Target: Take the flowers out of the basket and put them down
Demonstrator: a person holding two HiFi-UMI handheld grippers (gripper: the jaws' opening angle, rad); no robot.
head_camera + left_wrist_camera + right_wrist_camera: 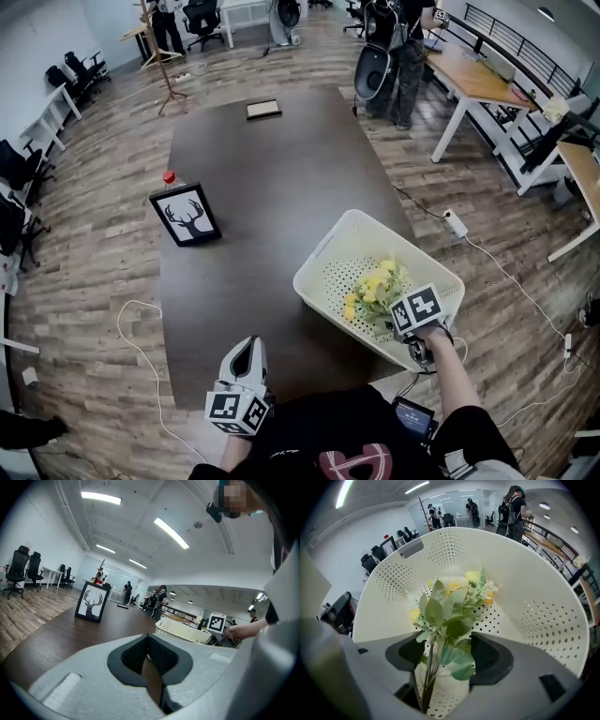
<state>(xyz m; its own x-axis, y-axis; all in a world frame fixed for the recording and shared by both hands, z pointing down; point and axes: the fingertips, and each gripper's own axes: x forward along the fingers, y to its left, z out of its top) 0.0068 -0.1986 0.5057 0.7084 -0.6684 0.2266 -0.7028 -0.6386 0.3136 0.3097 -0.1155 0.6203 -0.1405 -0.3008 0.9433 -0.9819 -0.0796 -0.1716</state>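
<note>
- Right claw (447,656): jaws wide, straddling the stems (427,677). The pads are not clamped on them yet.
- Flowers (450,606): a small bunch of yellow blooms and green leaves, lying inside the white perforated basket (534,597), with the blooms away from the claw and the stems toward it.
- Handling, as a judgement: light and likely artificial. The thin stems flex a little but hold shape. Leaves and blooms are soft and would crush if pinched.
- Grip point: the bundled stems below the lowest leaves, not the foliage. They sit off-centre toward one pad, so they should be centred or a stem may escape the close.
- Thin stems can swivel in the pads, so the head may droop on the lift.
- Basket: it looks light too and sits at the near right edge of the counter (272,169). Leaves snagging the holes could drag it.
- Left claw (148,641): jaws together and empty, by the counter's near edge, well apart from the basket.
</note>
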